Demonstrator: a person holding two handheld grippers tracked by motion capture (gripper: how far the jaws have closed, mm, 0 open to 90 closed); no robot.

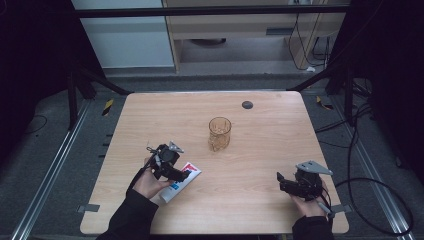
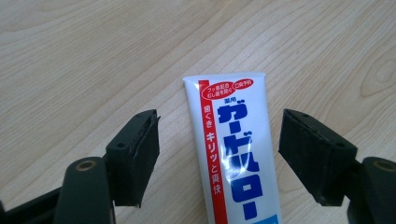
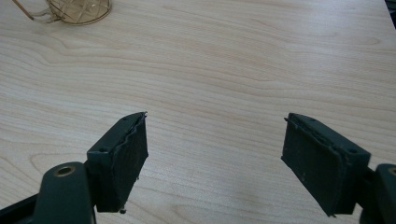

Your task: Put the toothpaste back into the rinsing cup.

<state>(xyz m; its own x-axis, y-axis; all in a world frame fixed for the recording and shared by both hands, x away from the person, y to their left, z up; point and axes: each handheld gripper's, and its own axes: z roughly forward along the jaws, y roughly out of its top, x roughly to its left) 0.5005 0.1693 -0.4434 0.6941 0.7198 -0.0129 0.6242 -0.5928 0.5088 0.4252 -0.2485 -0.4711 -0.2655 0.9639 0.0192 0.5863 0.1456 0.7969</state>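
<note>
Toothpaste tube (image 2: 233,154): flat on bench (image 1: 260,165), between wide-spread jaws of left claw (image 2: 219,154), ungrasped. Right claw (image 3: 215,158): wide, empty. Amber glass (image 1: 219,133) upright, untouched. Pickup apparently pending.

Your left gripper (image 2: 219,154): two black jaws spread wide, rising from the bottom corners, each with a ribbed pad face turned inward. Between them lies one toothpaste tube (image 2: 233,149), flat on the table, its crimped flat end pointing away from you; white body, red side stripe, large blue Japanese lettering, red label near the crimp. Neither jaw touches the tube. You see a pale wood-grain tabletop (image 2: 93,60) beneath everything.
</note>
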